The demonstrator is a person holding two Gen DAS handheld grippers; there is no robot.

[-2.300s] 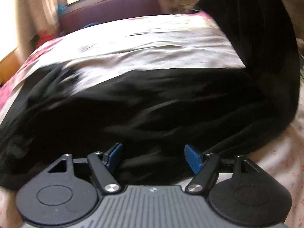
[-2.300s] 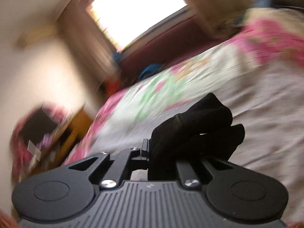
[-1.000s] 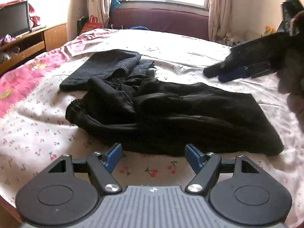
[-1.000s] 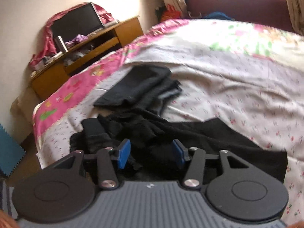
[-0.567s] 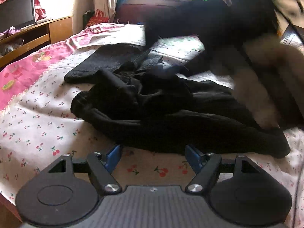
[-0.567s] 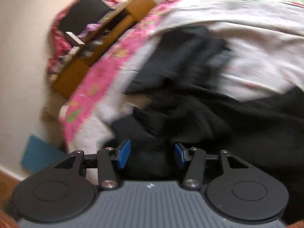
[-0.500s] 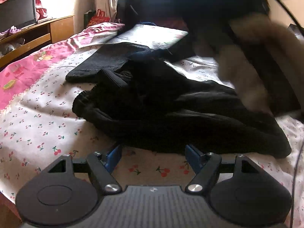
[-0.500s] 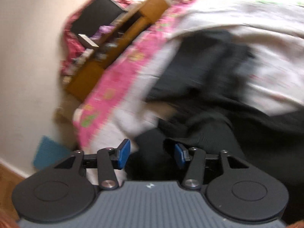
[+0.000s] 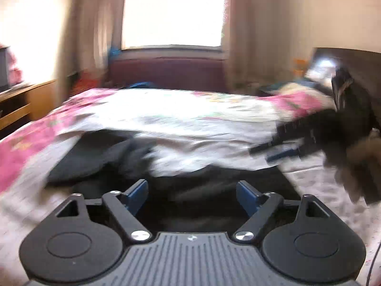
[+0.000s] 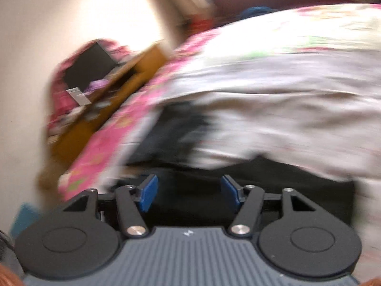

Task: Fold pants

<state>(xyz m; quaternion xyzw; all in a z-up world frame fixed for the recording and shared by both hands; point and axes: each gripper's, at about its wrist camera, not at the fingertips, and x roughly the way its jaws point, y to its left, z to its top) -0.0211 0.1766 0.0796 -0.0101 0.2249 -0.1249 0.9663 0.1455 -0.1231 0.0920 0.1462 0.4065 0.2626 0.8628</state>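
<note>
The black pants [image 9: 214,190] lie on the bed just in front of my left gripper [image 9: 191,194], which is open and empty, low over their near edge. In the right wrist view the pants [image 10: 273,186] lie as a dark band in front of my right gripper [image 10: 188,191], which is open and empty. The right gripper also shows in the left wrist view [image 9: 283,146] at the right, above the bed. Both views are motion-blurred.
A second dark folded garment [image 9: 95,157] lies on the bed at the left, also in the right wrist view [image 10: 171,131]. The bed has a white and pink floral sheet [image 9: 190,119]. A wooden cabinet [image 10: 114,90] with a screen stands left. A window [image 9: 173,12] is behind.
Both grippers have dropped low and close to the pants. The right gripper pulled back from the pants' left side to the right. The pants now look flatter.
</note>
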